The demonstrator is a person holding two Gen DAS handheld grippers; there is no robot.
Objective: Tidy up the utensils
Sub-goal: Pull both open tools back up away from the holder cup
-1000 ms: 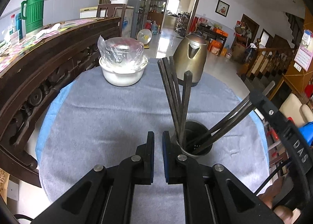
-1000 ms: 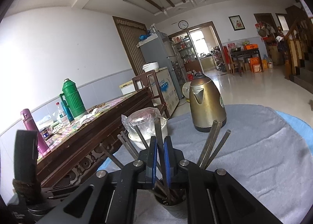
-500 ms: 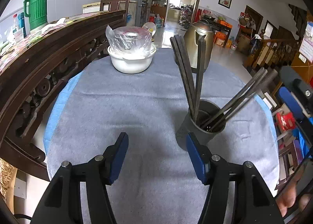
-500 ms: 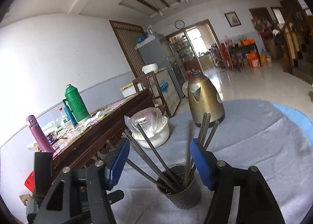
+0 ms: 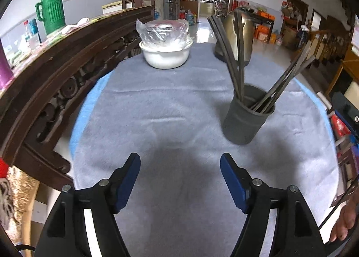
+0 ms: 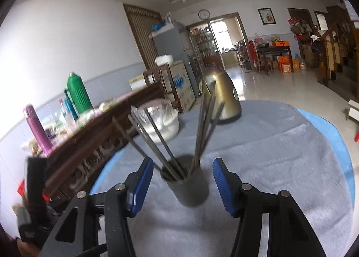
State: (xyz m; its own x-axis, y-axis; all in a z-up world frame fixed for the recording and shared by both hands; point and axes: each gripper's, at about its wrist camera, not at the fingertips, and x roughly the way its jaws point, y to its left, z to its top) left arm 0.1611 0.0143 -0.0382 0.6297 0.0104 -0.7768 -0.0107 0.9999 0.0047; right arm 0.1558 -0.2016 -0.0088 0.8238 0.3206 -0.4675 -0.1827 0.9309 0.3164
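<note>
Right wrist view had the chopstick cup (image 6: 188, 186) dead ahead between that spread, empty right gripper (image 6: 182, 179), while the equally spread left gripper (image 5: 180, 179) sat off to its left.

A: Can you see how the chopsticks (image 5: 235, 54) end inside the holder (image 5: 246, 117)?
B: No, its wall hides their lower ends.
A: And the kettle (image 5: 233, 39) at the table's far edge?
B: Partly covered by chopsticks; blurred in the right wrist view.
</note>
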